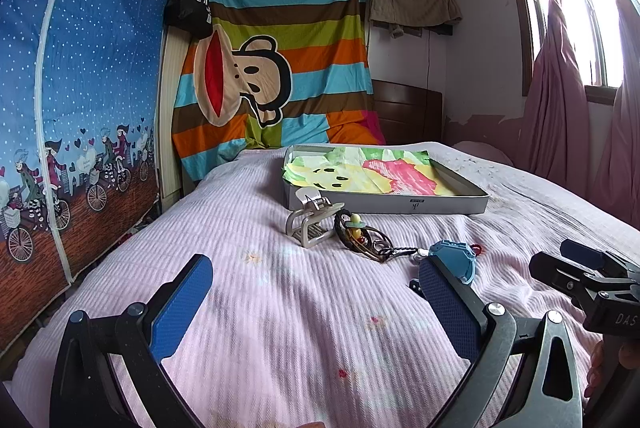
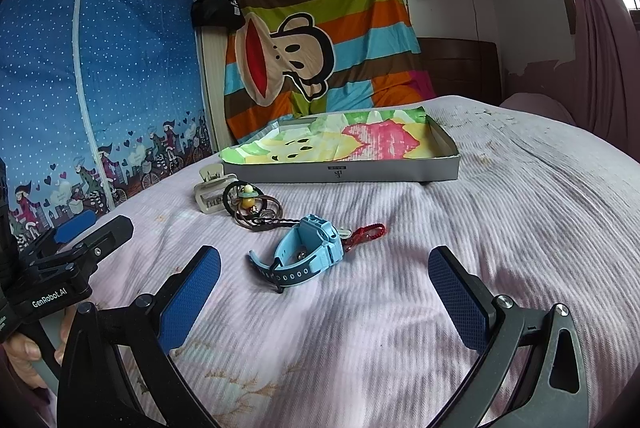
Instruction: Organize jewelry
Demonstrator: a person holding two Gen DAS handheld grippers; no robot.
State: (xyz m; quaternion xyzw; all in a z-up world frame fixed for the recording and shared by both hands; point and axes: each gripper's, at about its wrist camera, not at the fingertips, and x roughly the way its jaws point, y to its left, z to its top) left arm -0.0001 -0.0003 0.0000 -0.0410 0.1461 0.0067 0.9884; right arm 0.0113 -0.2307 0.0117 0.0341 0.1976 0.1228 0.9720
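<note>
Both grippers wide open, empty; right gripper apparently above watch

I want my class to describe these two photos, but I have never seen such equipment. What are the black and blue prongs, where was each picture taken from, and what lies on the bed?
The prongs are two hand-held grasping tools, one in each of a person's hands, each with a camera looking along its fingers. One picture is from the left tool, the other from the right tool. Both are open and hold nothing. On the pink bedspread lie a blue watch, a red cord, a tangle of hair ties and cords, a pale hair claw, and a shallow box lined with colourful cloth.
</note>
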